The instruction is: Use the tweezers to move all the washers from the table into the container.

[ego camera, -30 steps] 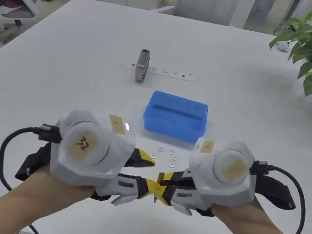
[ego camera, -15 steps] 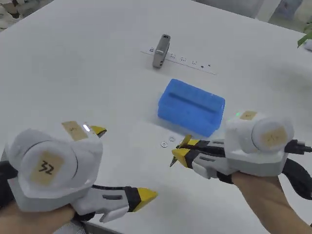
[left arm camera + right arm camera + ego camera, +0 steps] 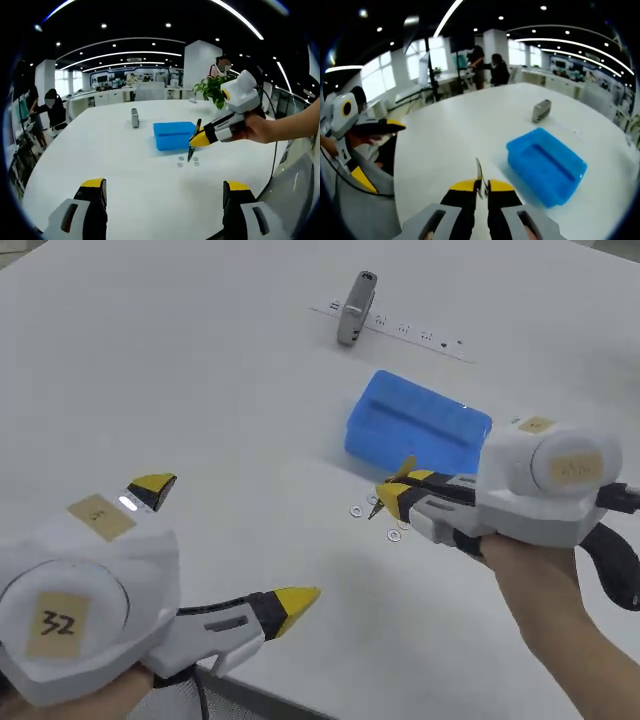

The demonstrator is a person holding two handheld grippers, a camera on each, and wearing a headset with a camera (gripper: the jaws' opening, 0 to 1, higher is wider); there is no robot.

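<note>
Near the bench's middle, beside the blue container, the right tool clamps tweezers over scattered washers. The left tool gapes wide. A power strip and adapter lie beyond.

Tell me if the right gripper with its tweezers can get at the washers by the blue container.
Probably yes: the right gripper, shut on thin pointed tweezers, hangs just above the small metal washers on the white table, with nothing between.
</note>
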